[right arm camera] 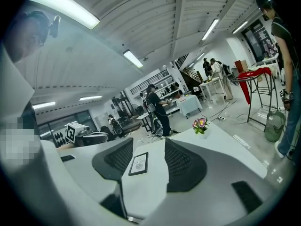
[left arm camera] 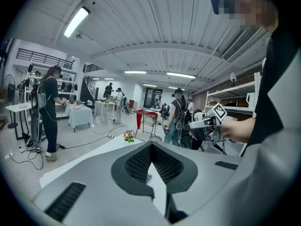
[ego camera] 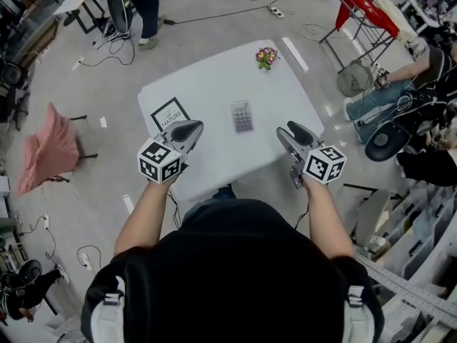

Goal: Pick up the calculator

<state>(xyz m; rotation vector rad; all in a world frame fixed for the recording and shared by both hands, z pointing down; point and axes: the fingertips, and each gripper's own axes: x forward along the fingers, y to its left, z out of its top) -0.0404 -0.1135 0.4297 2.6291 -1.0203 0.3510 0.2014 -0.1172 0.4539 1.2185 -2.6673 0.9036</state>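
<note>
The calculator (ego camera: 242, 116) is lying untouched mid-way across the table (ego camera: 207, 91) while the left hand-held gripper (ego camera: 194, 127), pinched together, and the right hand-held gripper (ego camera: 291, 128), spread wide, are hovering empty over its near edge.

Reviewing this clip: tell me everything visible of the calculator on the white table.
The calculator is a small flat rectangle, light grey with a grid of purplish keys. It lies face up near the middle of the white table, long side pointing away from the person. Nothing touches it; the left gripper and right gripper hover short of it, one on each side.
</note>
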